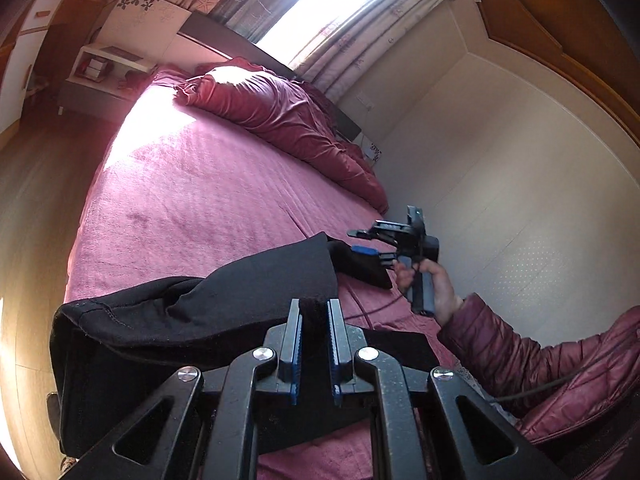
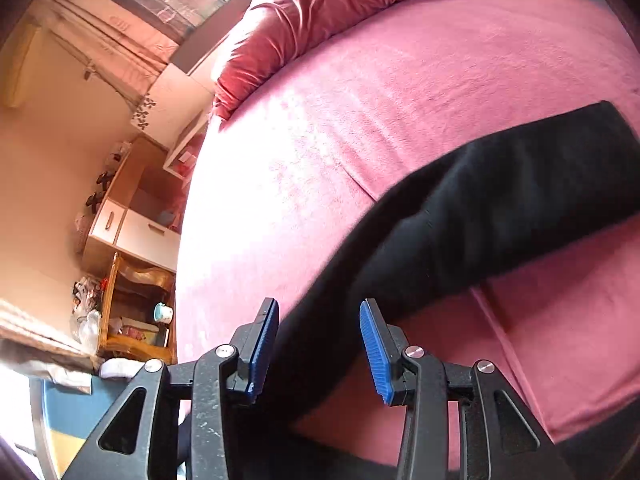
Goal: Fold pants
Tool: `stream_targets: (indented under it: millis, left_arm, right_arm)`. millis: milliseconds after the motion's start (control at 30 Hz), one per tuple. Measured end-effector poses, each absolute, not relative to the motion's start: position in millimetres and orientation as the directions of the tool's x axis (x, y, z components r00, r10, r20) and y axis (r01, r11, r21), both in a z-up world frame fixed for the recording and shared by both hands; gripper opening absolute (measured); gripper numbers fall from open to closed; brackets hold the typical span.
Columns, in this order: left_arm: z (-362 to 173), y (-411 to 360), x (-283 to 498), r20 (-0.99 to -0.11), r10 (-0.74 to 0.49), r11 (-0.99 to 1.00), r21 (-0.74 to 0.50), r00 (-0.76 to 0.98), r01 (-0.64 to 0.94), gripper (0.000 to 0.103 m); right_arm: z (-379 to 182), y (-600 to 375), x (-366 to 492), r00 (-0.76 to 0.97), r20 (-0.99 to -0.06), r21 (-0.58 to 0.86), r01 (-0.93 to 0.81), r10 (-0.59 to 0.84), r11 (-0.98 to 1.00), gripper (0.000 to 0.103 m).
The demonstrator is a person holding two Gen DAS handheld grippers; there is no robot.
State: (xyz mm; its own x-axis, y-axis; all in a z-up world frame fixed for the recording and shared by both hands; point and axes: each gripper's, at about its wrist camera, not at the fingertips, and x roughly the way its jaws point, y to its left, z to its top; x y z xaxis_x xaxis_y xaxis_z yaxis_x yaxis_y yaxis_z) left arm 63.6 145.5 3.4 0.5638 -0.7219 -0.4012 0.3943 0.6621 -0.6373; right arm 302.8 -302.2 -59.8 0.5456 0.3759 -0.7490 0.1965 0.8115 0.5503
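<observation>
Black pants (image 1: 208,320) lie on the pink bed cover (image 1: 192,200). My left gripper (image 1: 314,312) is shut on a fold of the black pants near their middle, cloth bunched between the blue pads. My right gripper (image 1: 370,242) shows in the left wrist view at the far end of a pant leg, jaws apart, one blue pad against the cloth. In the right wrist view my right gripper (image 2: 320,312) is open, with the black pants (image 2: 460,224) running between and past its blue pads (image 2: 374,344).
A rumpled dark red duvet (image 1: 288,120) lies along the head of the bed. A nightstand (image 1: 108,68) and shelves (image 2: 132,264) stand beside the bed. A white wall (image 1: 500,200) borders the bed's far side. My red-sleeved arm (image 1: 540,360) reaches across.
</observation>
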Motion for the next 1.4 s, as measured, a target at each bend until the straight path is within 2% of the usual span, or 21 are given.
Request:
stream_targets:
  millis: [200,267,367,400,467,533,667,833,1033,1200,1400]
  left_arm:
    - [2,149,54,-0.406,-0.733,0.652,-0.650,0.547,0.392,0.009]
    - [3,152,54,-0.405,-0.733,0.651,-0.650,0.546,0.392,0.009]
    - [7,156,56,-0.405,-0.734,0.651,-0.648,0.545,0.396,0.008]
    - [8,158,56,-0.404,-0.734,0.651,-0.649,0.546,0.394,0.008]
    - [8,163,59,-0.400,-0.729,0.649,-0.660,0.555,0.377,0.008]
    - [6,172,67,-0.399,-0.712,0.653,-0.679,0.578,0.336,0.008]
    - [10,202,109,-0.444,-0.600,0.719,-0.665,0.666,0.204,0.008]
    - [29,237,180,-0.479,-0.453,0.784,-0.615,0.752,0.080,0.008]
    - [35,243,229,-0.509,-0.391,0.816,-0.576,0.767,0.034,0.008]
    - [22,248,203,-0.488,-0.413,0.796,-0.603,0.769,0.044,0.008]
    - [-7,254,134,-0.492,-0.450,0.765,-0.643,0.745,0.038,0.008]
  right_arm:
    - [-93,-292,351,0.465,-0.828,0.479,0.299,0.313,0.825,0.043]
    - [-100,-297,359,0.464,-0.833,0.474,0.320,0.300,0.820,0.036]
    - [-104,-303,371,0.465,-0.836,0.472,0.339,0.291,0.814,0.034]
    - [-106,-305,376,0.458,-0.843,0.463,0.348,0.283,0.815,0.033]
    - [-110,-311,376,0.444,-0.853,0.447,0.352,0.273,0.823,0.017]
    - [-110,-312,375,0.427,-0.868,0.416,0.343,0.254,0.843,0.010]
    - [-80,-314,360,0.497,-0.826,0.443,0.282,0.265,0.851,0.008]
    - [-24,-325,315,0.616,-0.722,0.521,0.183,0.316,0.834,0.008]
    - [17,-335,221,0.692,-0.622,0.571,0.081,0.366,0.817,0.008]
    - [-2,-332,129,0.680,-0.610,0.590,0.049,0.406,0.806,0.008]
    - [-53,-324,65,0.614,-0.672,0.591,0.107,0.414,0.800,0.007]
